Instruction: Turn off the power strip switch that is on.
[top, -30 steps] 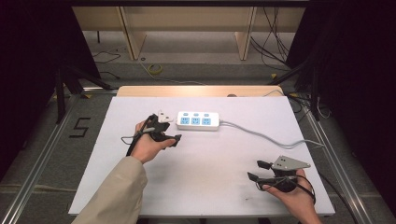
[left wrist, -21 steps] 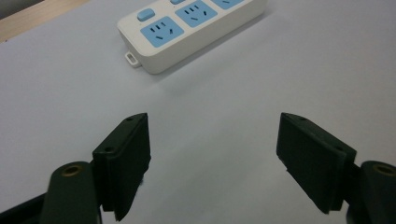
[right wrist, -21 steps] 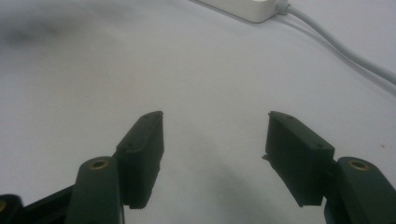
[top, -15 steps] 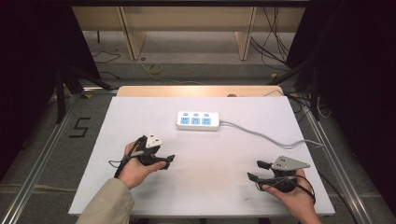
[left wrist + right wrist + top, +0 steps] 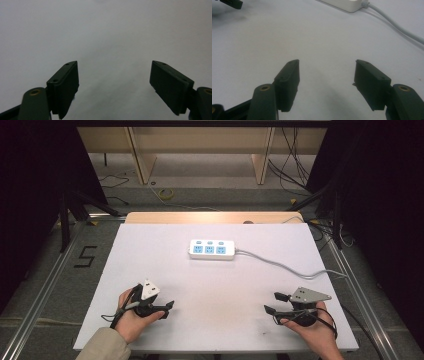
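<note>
Left claw (image 5: 167, 310) at the worktop's (image 5: 150, 250) near edge, jaws just opened wide, nothing between them. Right claw (image 5: 272, 304) also apart, empty, parked low. Power strip (image 5: 212, 249) lies flat mid-worktop, well apart from both, cable (image 5: 290, 268) trailing right, so either hand looks free to reach it.

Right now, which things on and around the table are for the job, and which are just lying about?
For the job:
power strip with its cord
left gripper, jaws open and empty
right gripper, jaws open and empty

Just lying about:
yellow cable coil on the floor
dark cables behind the table
floor mark "5"
</note>
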